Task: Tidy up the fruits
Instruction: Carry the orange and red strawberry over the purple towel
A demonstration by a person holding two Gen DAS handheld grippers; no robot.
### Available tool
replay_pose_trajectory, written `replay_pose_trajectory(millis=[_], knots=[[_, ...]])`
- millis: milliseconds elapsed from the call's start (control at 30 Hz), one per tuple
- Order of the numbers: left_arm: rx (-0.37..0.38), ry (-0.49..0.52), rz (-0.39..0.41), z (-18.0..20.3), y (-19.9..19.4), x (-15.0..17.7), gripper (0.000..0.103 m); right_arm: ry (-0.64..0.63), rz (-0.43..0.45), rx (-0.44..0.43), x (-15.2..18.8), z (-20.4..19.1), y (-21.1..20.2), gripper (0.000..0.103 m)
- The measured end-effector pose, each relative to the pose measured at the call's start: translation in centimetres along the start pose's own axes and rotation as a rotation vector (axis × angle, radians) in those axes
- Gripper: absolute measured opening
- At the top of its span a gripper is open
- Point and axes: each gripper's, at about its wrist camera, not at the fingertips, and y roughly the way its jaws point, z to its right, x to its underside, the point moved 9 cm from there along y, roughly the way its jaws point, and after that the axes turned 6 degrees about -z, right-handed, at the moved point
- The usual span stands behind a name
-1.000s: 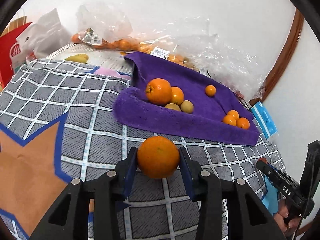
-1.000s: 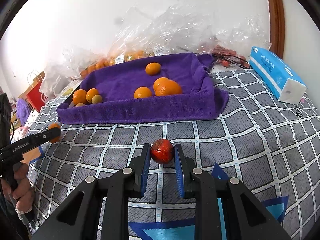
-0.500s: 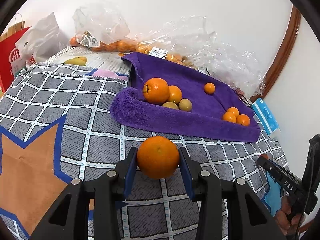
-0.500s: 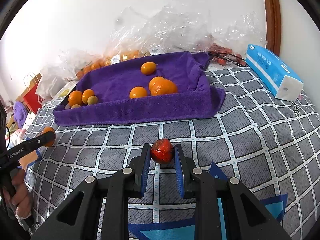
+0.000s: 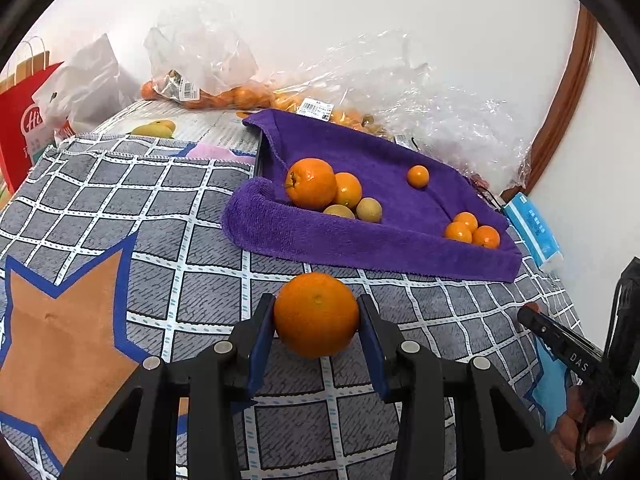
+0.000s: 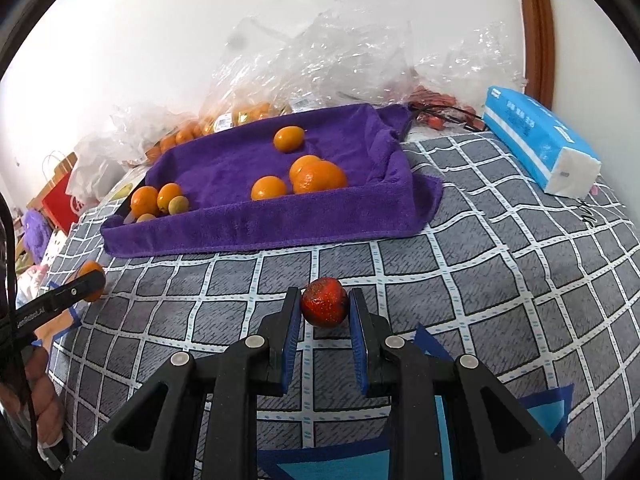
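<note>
The left gripper [image 5: 316,316] clamps a large orange [image 5: 316,314] between its blue pads, above the grey checked cloth [image 5: 168,240]. The right gripper [image 6: 325,309] is closed on a small red fruit [image 6: 324,307], likewise above the cloth. At 12 o'clock from both lies the purple towel tray [image 6: 256,224]; its near rim is a raised, rolled edge and a strip of bare cloth separates it from each gripper. In the right wrist view, open cloth runs from 1 to 4 o'clock, bounded at 2 o'clock by one blue tissue pack [image 6: 536,140]. In the left wrist view, open cloth spreads from 8 to 11 o'clock. Count inside the tray: left corner group, two oranges [image 5: 312,184] and two small tan fruits [image 5: 369,210]; right corner group, three small oranges [image 5: 472,232]; one lone small orange [image 5: 418,176] near the far rim. Behind the tray, at 12 o'clock, clear plastic bags [image 5: 420,96] with more oranges line the wall. One red paper bag [image 5: 24,120] stands at 10 o'clock.
</note>
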Motion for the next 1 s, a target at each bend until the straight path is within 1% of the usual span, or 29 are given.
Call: replay_pose_trajectory(millis=[33,167,267,333,467,533,600,733,833,1000], knots=[[-0.001,-0.001,0.004,0.0,-0.1,0.0,0.039,0.002,0.001,0.004,0.0,0.1,0.0,0.024],[-0.005,-0.008,-0.005,-0.3,0.1,0.0,0.039,0.026,-0.017,-0.030,0.2,-0.2,0.1,0.024],[-0.004,-0.016,-0.005,-0.5,-0.1,0.0,0.039,0.001,-0.019,-0.016,0.4,-1.2,0.1,0.024],[0.009,-0.016,-0.008,-0.5,-0.2,0.0,0.039,-0.013,-0.018,-0.031,0.5,-2.2,0.0,0.024],[0.030,-0.010,-0.068,-0.4,0.1,0.4,0.039,-0.054,-0.011,-0.059,0.1,-4.4,-0.5,0.024],[0.032,-0.008,-0.072,-0.3,-0.5,0.1,0.039,-0.071,0.001,-0.076,-0.4,-5.2,-1.0,0.024],[0.034,-0.001,-0.056,0.0,-1.3,-0.5,0.039,-0.088,0.020,-0.092,-1.3,-6.2,-1.7,0.024],[0.046,0.034,-0.010,0.9,-3.6,-3.0,0.039,-0.102,0.065,-0.106,-3.8,-7.3,-2.9,0.024],[0.042,0.071,-0.003,1.4,-4.2,-4.7,0.039,-0.098,0.104,-0.116,-6.0,-7.9,-3.4,0.024],[0.067,0.056,0.011,1.7,-4.2,-7.7,0.039,-0.085,0.150,-0.118,-9.1,-8.2,-3.5,0.024]])
